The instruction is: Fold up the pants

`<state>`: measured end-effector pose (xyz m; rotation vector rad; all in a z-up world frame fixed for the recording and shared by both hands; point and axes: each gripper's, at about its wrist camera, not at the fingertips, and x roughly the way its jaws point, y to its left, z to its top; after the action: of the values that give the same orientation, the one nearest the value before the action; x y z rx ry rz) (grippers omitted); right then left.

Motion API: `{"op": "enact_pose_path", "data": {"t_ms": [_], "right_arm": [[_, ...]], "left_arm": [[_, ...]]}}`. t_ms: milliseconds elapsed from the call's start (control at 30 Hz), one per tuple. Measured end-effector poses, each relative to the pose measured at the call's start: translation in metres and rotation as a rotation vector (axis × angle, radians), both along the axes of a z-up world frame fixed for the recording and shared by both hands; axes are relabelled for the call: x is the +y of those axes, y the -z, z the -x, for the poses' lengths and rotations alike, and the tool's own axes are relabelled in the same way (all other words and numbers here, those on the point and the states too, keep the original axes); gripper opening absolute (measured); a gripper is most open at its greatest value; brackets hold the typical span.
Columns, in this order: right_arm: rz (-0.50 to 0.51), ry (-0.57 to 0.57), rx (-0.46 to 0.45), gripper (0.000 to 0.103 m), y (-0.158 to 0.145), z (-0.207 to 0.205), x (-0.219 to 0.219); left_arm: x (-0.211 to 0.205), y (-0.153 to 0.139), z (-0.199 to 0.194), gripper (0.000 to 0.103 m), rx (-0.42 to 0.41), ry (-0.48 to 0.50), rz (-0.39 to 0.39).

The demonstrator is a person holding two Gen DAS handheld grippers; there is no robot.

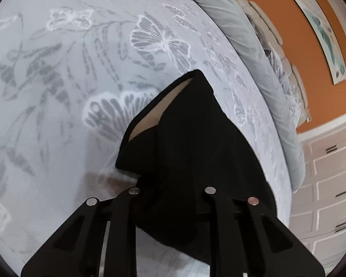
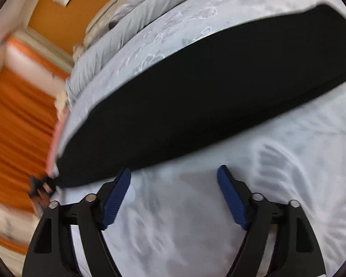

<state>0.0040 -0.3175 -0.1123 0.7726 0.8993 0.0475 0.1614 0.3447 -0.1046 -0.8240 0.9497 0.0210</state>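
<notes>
An orange-walled bedroom, white drawers along one side, and a bed (image 1: 69, 73) under a pale grey cover printed with butterflies and ferns; everything here sits relative to that bed

From the left wrist camera, the black pants (image 1: 191, 143) rise off the bed cover in a peak, a tan lining showing at the open hem or waist edge. The cloth drapes straight over the left gripper (image 1: 173, 198), hiding its fingertips; its jaws are drawn narrow and the fabric runs down between them, so I judge it is clamped on the pants, one end lifted just above the bed

From the right wrist camera, the pants (image 2: 207, 97) lie as a long dark band across the bed (image 2: 196, 219), their long axis running from low at the left to high at the right. The right gripper (image 2: 173, 198) hangs over bare cover just on the near side of that band, blue pads (image 2: 233, 203) spread wide with nothing between them. The near edge lies directly ahead of its fingers, so this hand looks best placed to take the free end for the fold
</notes>
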Motion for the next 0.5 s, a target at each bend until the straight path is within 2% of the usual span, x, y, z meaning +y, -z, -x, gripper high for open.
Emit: {"op": "enact_pose_path", "data": {"t_ms": [100,133,200,233,367,500], "right_arm": [[-0.117,0.047,-0.040,0.084,0.005,-0.032,-0.010],[-0.120,0.064,-0.054,0.064,0.005,-0.039,-0.013],[-0.083,0.086,-0.026,0.013,0.010,-0.051,-0.014],[-0.128,0.102,-0.036,0.012,0.012,-0.051,-0.017],[-0.022,0.052,-0.116,0.010,-0.035,-0.021,-0.009],[0.022,-0.014,-0.107,0.010,-0.065,0.016,0.001]], "left_arm": [[0.003,0.003,-0.003,0.019,0.021,-0.005,0.036],[0.005,0.004,-0.005,0.018,0.032,-0.011,0.050],[0.006,0.002,-0.007,0.017,0.048,-0.019,0.060],[0.007,-0.001,-0.006,0.017,0.051,-0.020,0.065],[0.013,-0.035,0.011,0.017,0.041,0.039,0.061],[0.029,-0.061,0.046,0.016,0.057,0.070,0.032]]}}
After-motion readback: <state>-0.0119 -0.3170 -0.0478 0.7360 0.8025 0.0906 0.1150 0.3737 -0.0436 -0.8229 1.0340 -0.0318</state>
